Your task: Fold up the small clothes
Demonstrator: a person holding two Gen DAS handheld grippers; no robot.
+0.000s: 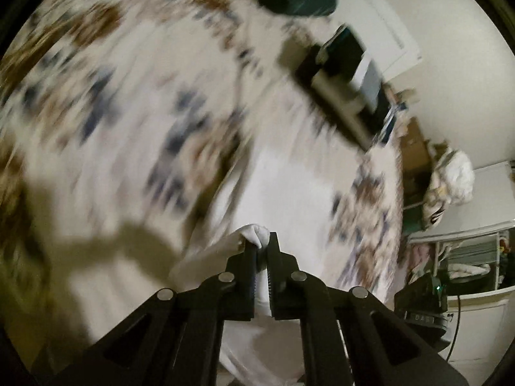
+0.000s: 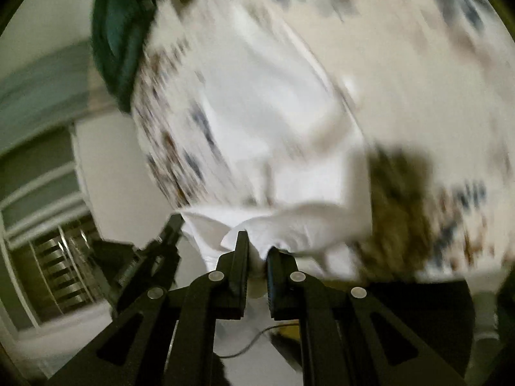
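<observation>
White garment [image 1: 257, 238] hangs pinched in both grippers' fingers [image 1: 248, 251], [image 2: 241, 247]; orientation blurred.

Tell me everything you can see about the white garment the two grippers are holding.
The white garment looks like soft, plain, thin cloth, blurred by motion. One bunched edge is pinched in the left gripper, another fold in the right gripper. The rest drapes away from the jaws over the patterned bedspread, partly spread and creased. Its type cannot be told.
</observation>
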